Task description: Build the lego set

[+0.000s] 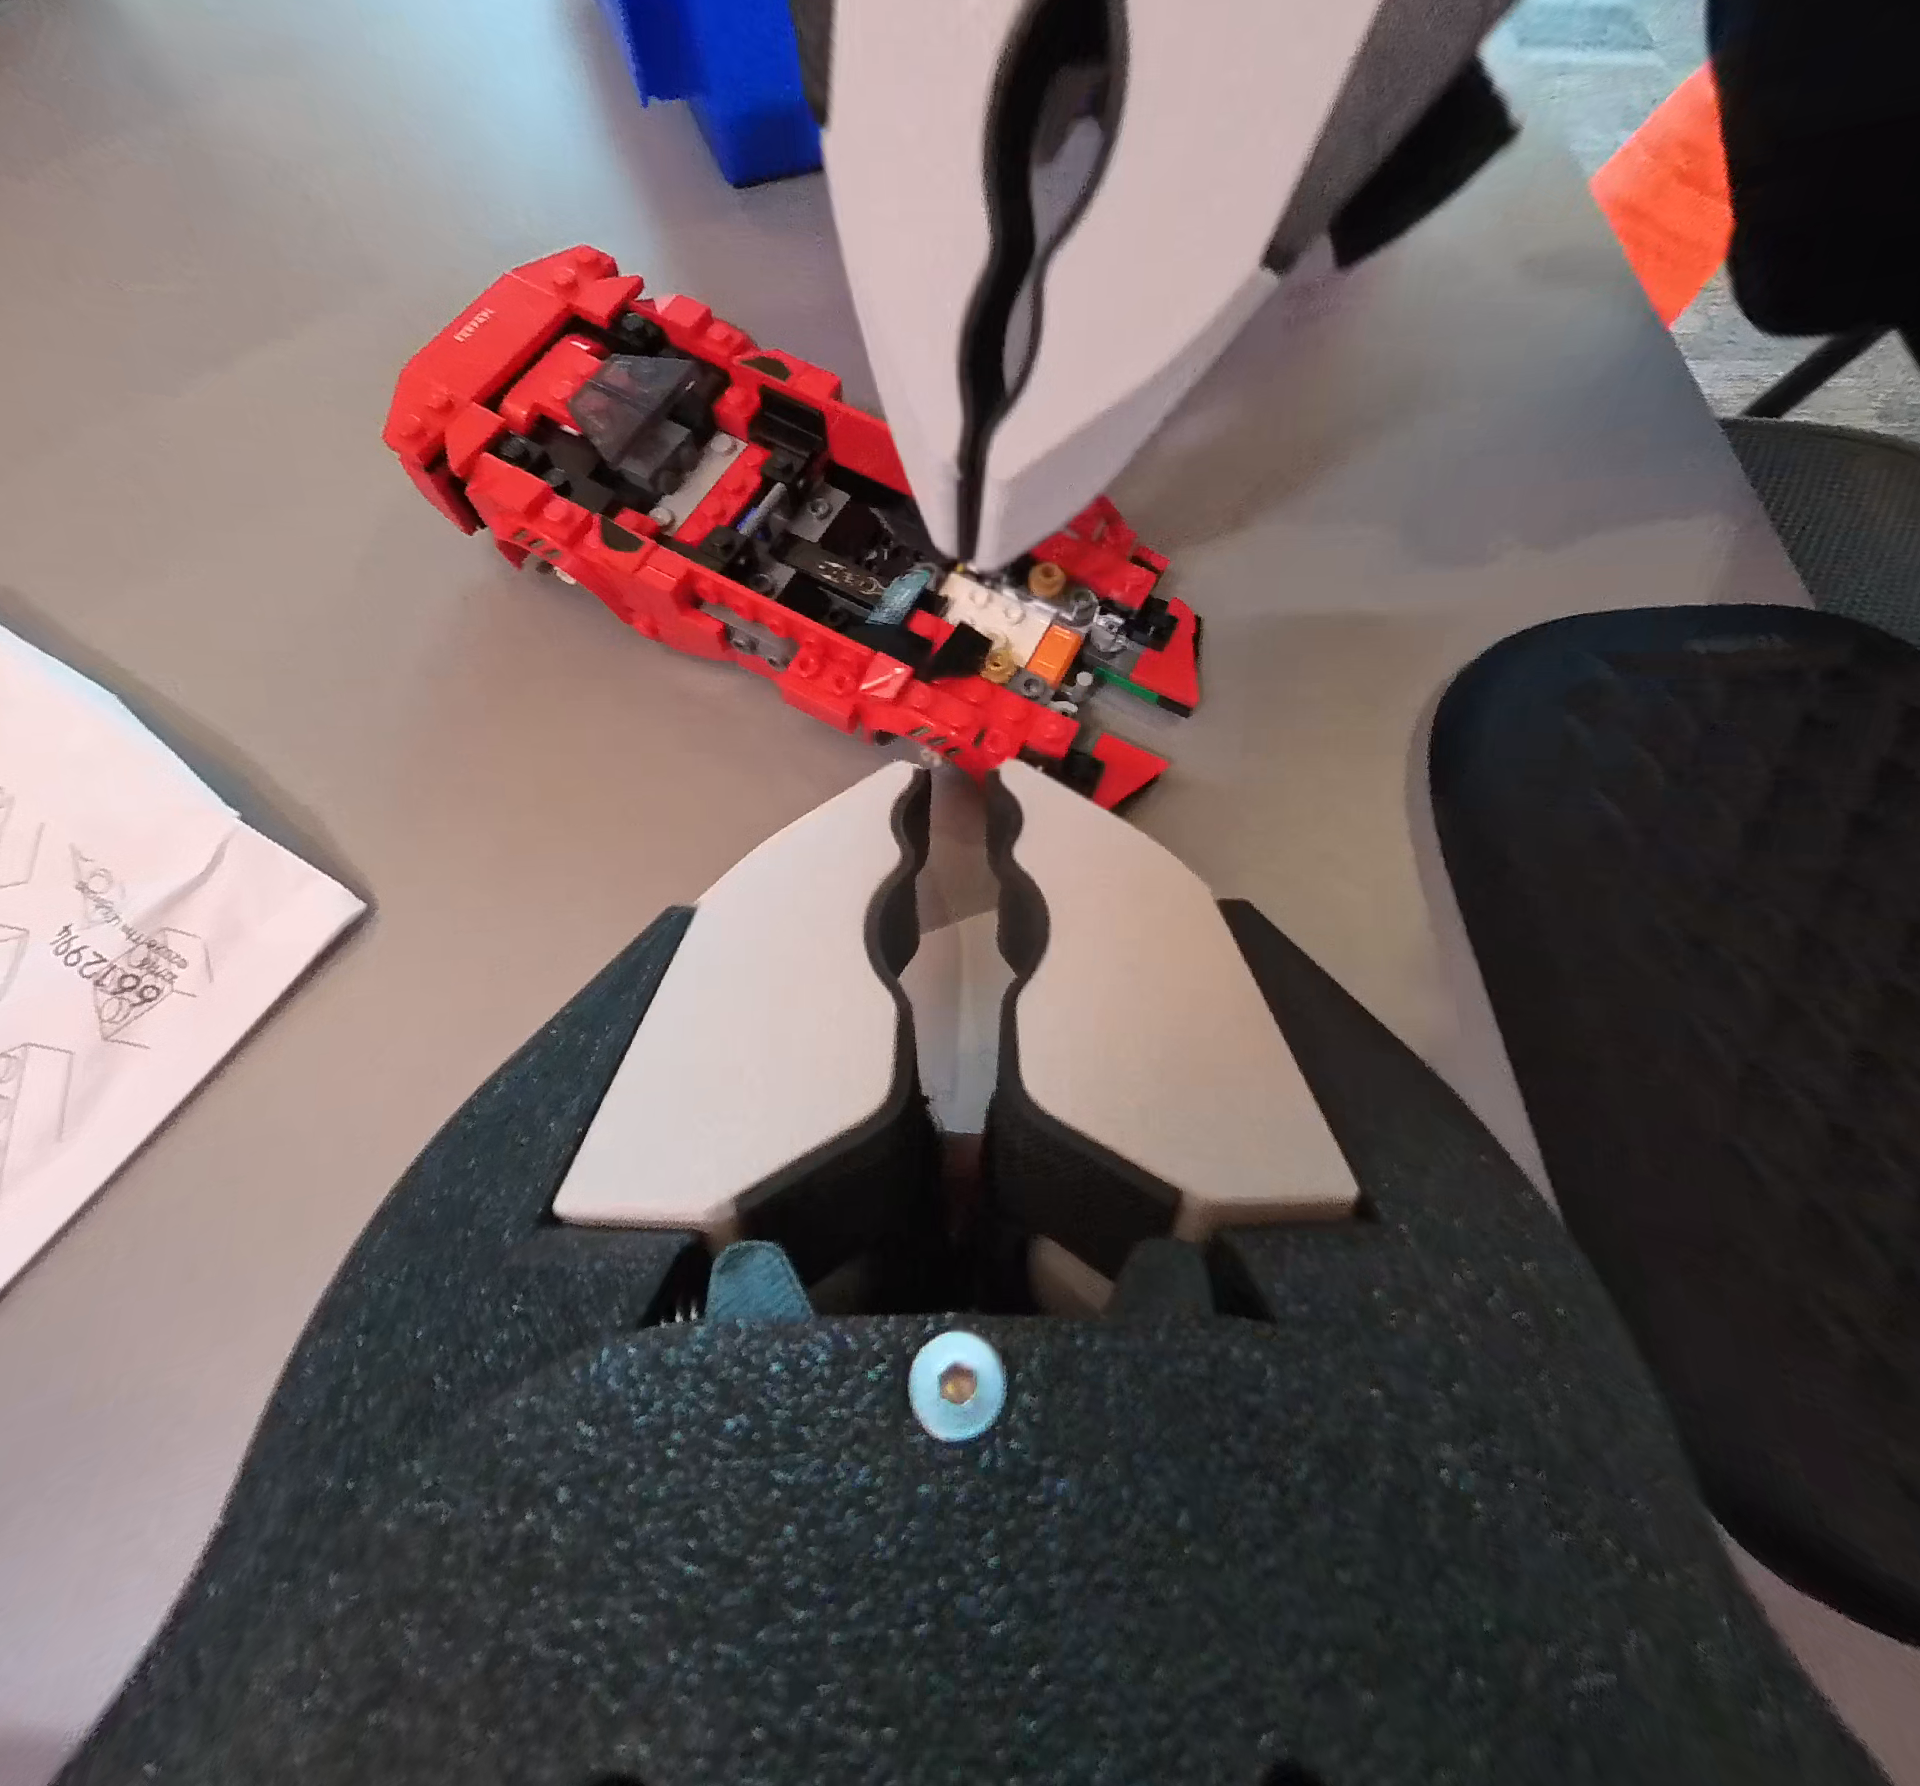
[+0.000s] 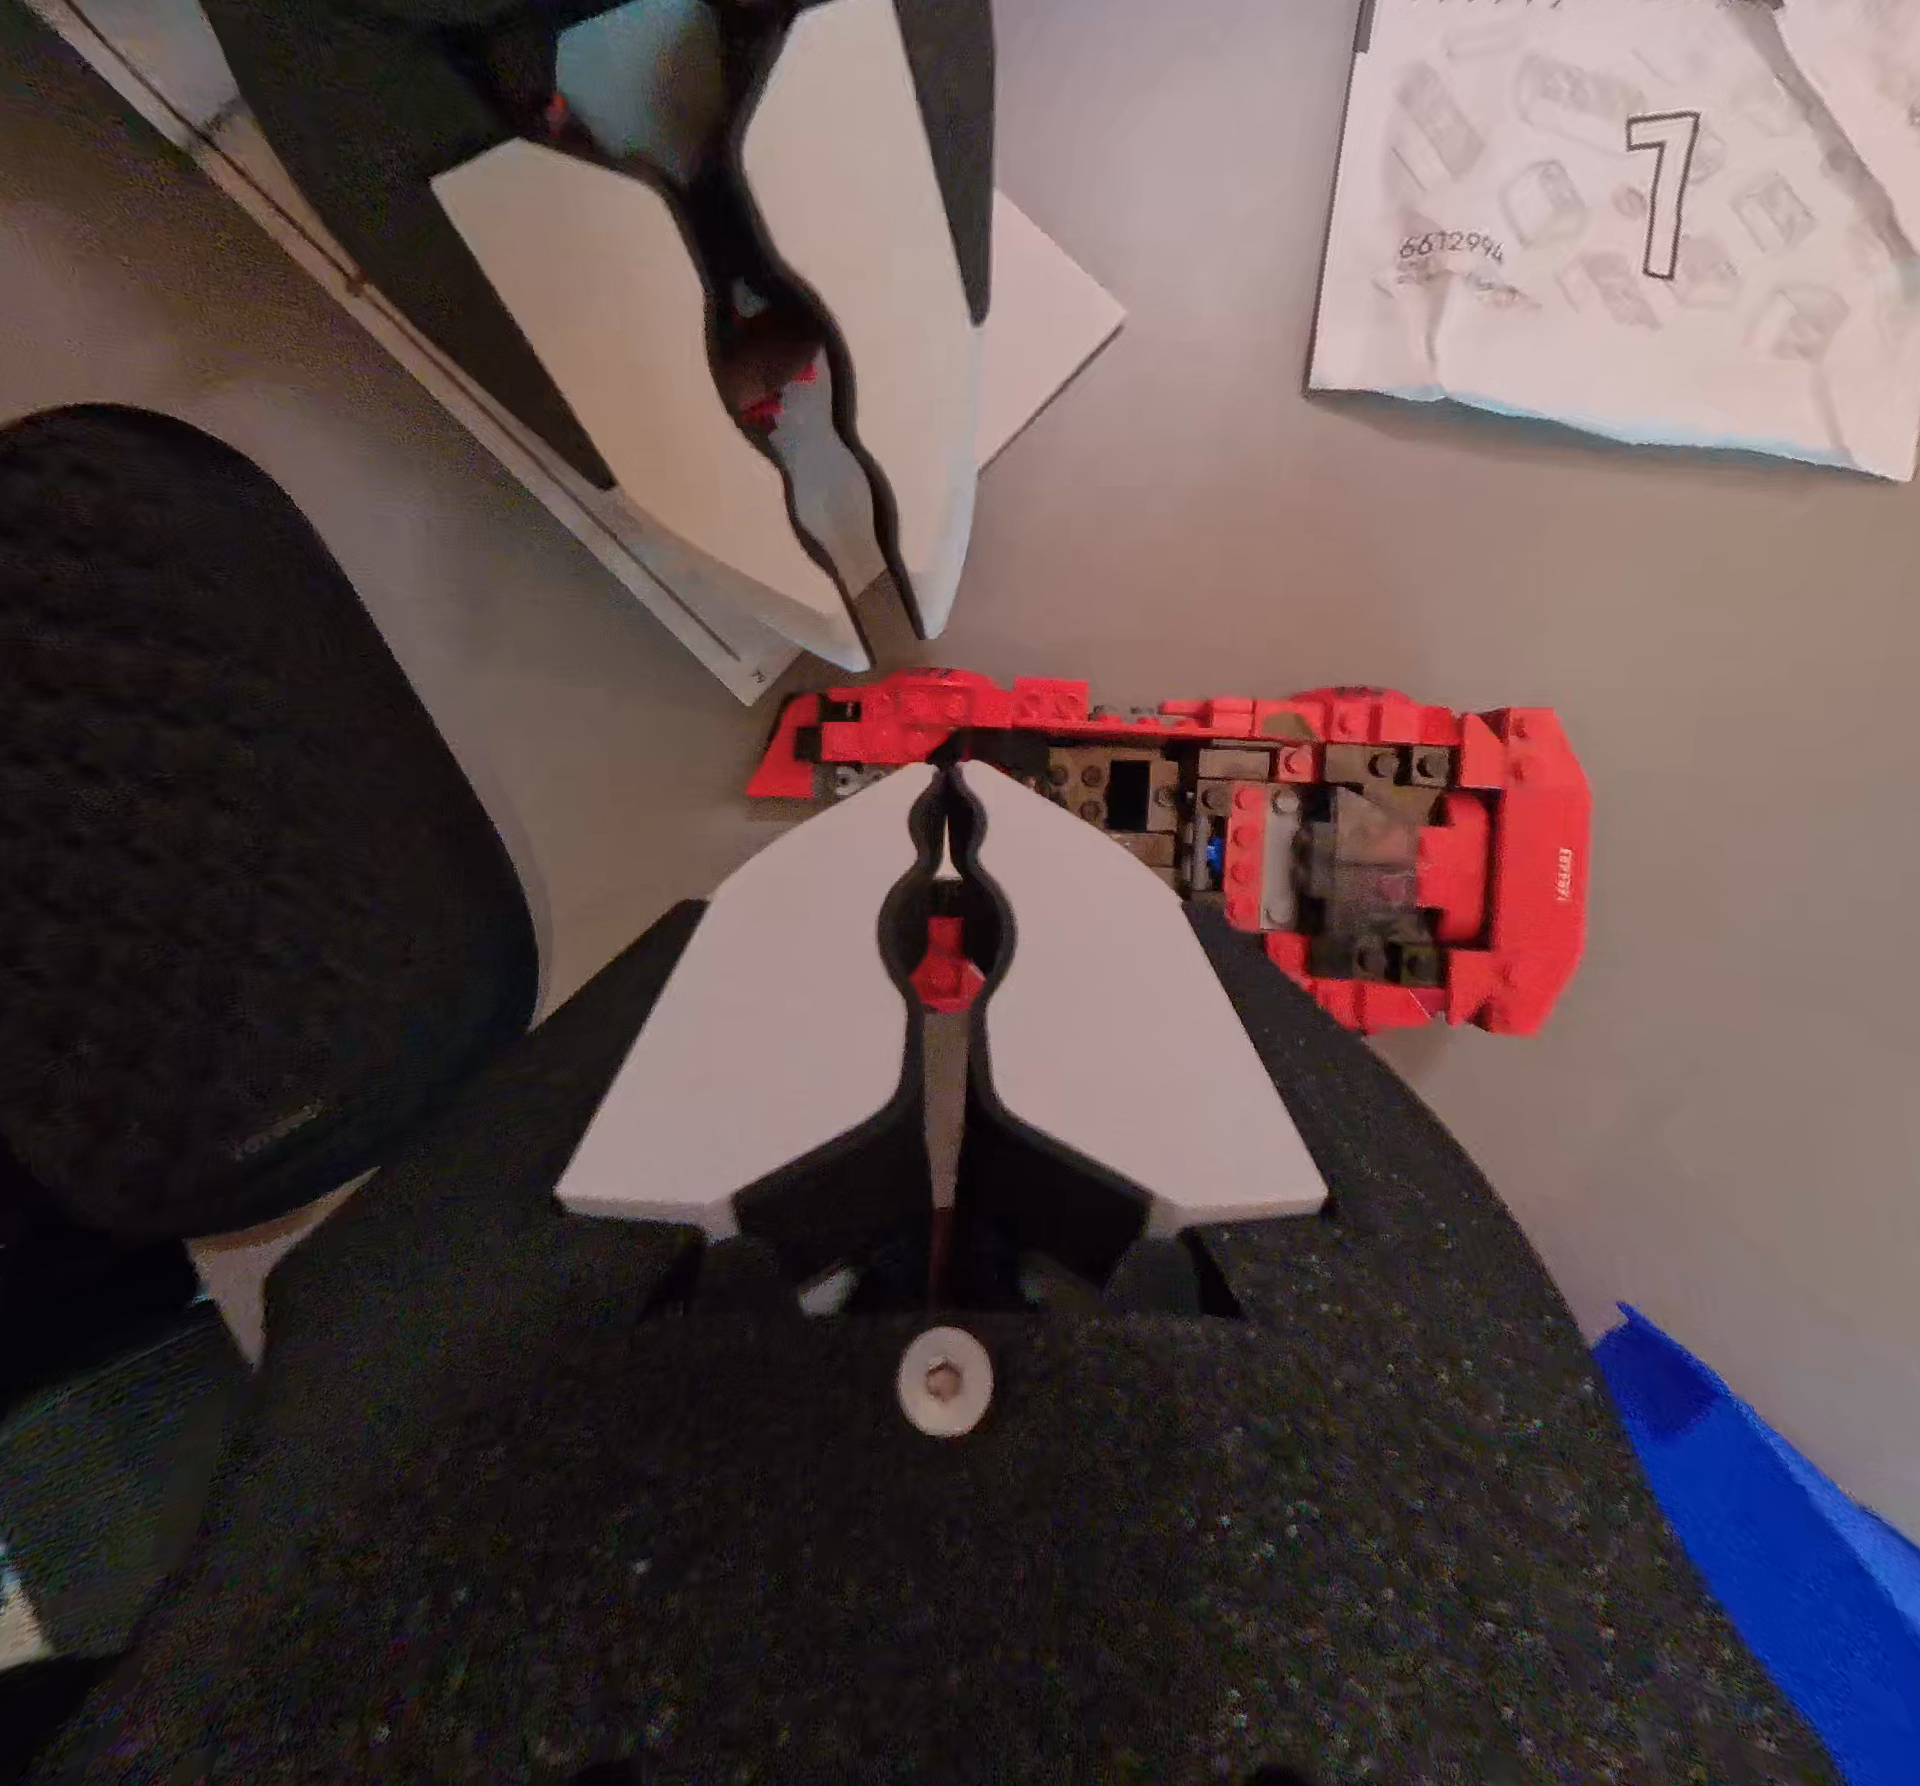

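car: red toy car, part built, lies on the grey table near its edge | left claw: tips nearly together, empty, at car's near side | right claw: tips closed over car's front, hold unclear | around: paper bag, blue bin, black chair beside edge

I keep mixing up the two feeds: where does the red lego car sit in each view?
Left wrist view: the car lies diagonally across the centre, between the left gripper below and the right gripper above.
Right wrist view: the car lies level, centre to right, partly behind the right gripper.
Shared landmark: the white paper bag.
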A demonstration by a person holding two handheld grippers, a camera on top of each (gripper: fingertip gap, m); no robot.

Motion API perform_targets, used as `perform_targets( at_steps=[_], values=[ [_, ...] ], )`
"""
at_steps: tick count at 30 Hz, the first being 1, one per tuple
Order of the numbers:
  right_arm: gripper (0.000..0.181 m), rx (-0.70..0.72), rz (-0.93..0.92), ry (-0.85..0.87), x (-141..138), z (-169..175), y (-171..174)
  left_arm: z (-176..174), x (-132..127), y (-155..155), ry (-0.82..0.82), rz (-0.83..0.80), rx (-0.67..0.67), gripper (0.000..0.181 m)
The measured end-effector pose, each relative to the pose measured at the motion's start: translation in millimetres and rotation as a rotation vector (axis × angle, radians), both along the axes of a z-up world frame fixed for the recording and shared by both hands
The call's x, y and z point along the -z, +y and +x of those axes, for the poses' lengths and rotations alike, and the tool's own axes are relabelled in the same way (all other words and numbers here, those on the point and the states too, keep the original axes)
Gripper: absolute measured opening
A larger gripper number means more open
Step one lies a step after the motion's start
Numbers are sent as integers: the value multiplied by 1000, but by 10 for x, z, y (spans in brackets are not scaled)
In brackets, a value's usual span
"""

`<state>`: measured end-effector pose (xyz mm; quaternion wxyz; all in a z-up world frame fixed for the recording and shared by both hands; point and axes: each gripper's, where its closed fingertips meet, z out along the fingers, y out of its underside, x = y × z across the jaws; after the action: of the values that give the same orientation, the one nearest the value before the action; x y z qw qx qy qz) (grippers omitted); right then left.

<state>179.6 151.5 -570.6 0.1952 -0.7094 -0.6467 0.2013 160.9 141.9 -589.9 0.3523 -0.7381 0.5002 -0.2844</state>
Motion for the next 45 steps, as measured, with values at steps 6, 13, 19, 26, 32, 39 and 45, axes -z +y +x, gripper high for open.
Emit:
perform_targets(
  at_steps=[6,13,19,26,32,39,45],
  values=[
    [0,-17,-12,9,153,-35,-19,-3,-1,69,-22,-19,-38,9],
    [0,-16,-13,-5,190,-11,11,70,-3,43,-39,-55,-4,10],
    [1,-12,-16,-13,192,-12,11,80,-2,36,-40,-60,9,9],
    [1,-11,-31,12,201,-9,6,81,7,23,-40,-63,20,8],
    [1,28,-83,-25,207,-2,20,83,8,37,-37,-67,22,8],
    [2,41,-102,-90,215,4,10,82,7,38,-46,-70,23,8],
    [1,11,-57,-180,216,3,14,83,7,41,-40,-66,21,8]
  ],
)
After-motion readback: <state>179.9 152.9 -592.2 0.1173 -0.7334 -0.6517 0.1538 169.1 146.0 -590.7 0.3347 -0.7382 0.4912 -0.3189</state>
